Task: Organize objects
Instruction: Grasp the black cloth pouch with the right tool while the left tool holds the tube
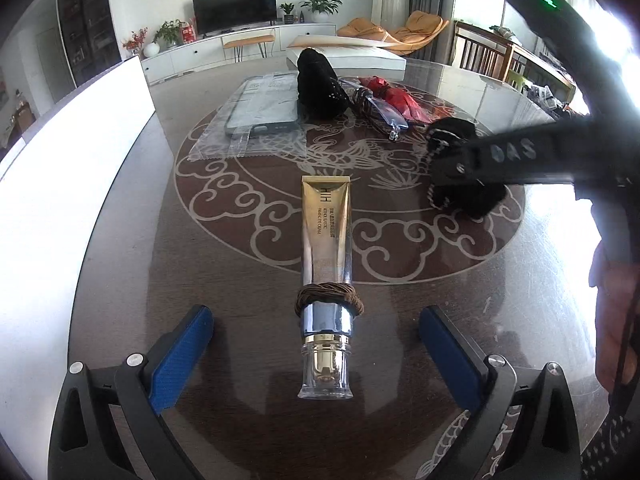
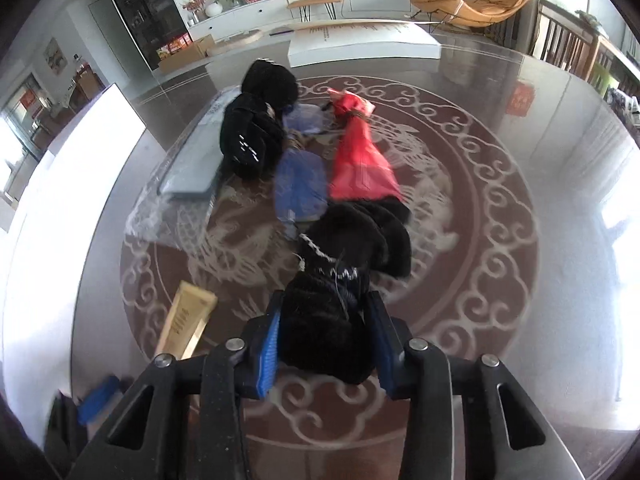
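Observation:
A gold cream tube (image 1: 326, 240) with a brown woven ring (image 1: 330, 300) around its neck lies on the patterned glass table (image 1: 240, 280). My left gripper (image 1: 316, 320) stands open, one blue pad on each side of the tube's cap end, neither touching it. To the right, my right gripper (image 2: 326, 340) is shut on a black fuzzy item with a silver chain (image 2: 332, 300), which shows in the left wrist view as the black fuzzy item (image 1: 460, 168) just above the table. The tube (image 2: 186, 320) lies left of that gripper.
Further back lie a second black fuzzy item (image 2: 256, 136), a blue pouch (image 2: 300, 188), a red pouch (image 2: 360, 160) and a phone case in clear plastic (image 2: 192, 168). A white box (image 2: 360, 46) sits at the far edge, a white board (image 2: 68, 184) along the left.

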`<control>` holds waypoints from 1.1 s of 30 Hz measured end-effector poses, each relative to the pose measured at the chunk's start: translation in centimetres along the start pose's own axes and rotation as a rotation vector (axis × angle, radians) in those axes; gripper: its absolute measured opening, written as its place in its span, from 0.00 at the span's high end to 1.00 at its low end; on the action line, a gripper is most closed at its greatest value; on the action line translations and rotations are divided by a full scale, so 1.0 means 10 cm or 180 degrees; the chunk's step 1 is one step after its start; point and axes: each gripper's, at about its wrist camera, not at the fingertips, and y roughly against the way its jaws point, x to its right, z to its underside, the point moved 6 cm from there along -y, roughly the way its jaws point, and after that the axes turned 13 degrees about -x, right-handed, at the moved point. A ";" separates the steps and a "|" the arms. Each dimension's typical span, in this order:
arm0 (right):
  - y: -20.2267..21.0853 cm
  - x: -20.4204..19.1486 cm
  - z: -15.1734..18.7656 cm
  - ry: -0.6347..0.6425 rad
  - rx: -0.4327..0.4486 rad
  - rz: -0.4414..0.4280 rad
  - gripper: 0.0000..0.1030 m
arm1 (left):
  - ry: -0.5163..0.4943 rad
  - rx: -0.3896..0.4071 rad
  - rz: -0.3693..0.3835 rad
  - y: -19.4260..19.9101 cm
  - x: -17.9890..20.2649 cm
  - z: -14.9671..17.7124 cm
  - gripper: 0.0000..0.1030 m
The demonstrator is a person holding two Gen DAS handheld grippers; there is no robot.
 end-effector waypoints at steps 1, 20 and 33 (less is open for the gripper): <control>0.03 0.06 0.11 0.0045 0.0037 0.0008 0.62 | 0.0000 0.0000 0.0000 0.00 0.00 0.00 0.00; 0.58 0.73 1.41 -0.0123 0.0641 0.0000 0.20 | -0.0475 -0.0174 0.0164 0.07 0.06 -0.11 0.54; 0.54 0.78 1.31 -0.0370 0.0298 -0.0167 0.20 | -0.0120 0.0151 0.0368 0.27 0.08 0.18 0.73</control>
